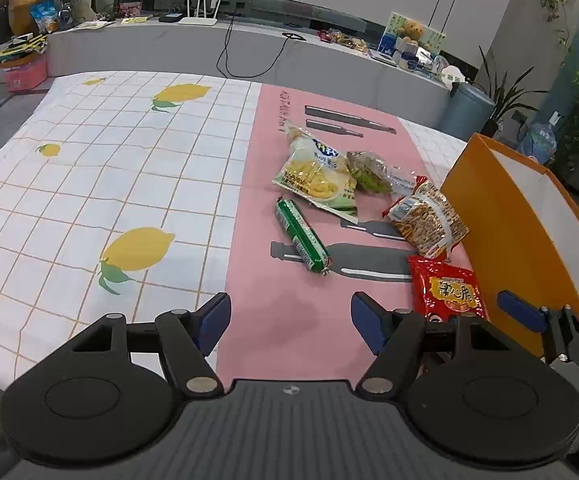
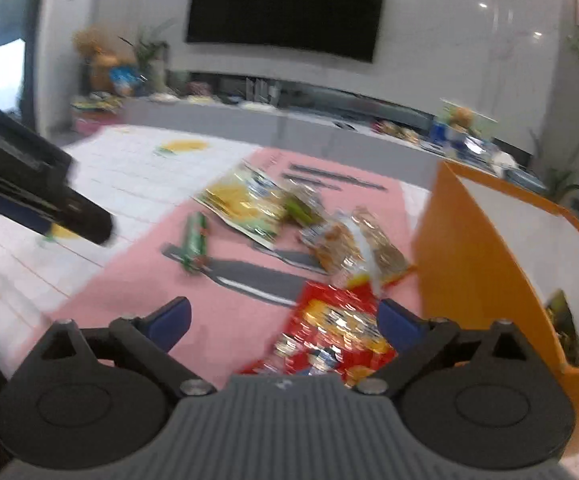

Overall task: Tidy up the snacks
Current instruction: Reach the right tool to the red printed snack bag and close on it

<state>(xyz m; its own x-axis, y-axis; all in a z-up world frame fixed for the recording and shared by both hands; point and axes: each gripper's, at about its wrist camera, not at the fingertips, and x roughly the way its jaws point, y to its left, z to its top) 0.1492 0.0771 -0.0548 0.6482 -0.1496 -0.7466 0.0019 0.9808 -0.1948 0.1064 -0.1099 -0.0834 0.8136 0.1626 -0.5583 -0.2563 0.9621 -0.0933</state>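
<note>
left gripper (image 1: pixel 290 322) spread over bare pink cloth (image 1: pixel 289 336), holding nothing. right gripper (image 2: pixel 285 322) spread wide, red packet (image 2: pixel 331 334) lying between its fingers, unpinched. ahead lie a green roll (image 1: pixel 302 236), yellow bag (image 1: pixel 319 174) and noodle pack (image 1: pixel 429 220); orange box (image 2: pixel 469 264) to the right.

Snacks (image 1: pixel 315 176) on pink cloth (image 1: pixel 265 200)

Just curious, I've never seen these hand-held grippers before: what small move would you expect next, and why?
Probably the right gripper dips and closes on the red snack packet. Its jaws stand wide open with the packet lying just between and below them, not gripped, and the orange box waits beside it.
</note>
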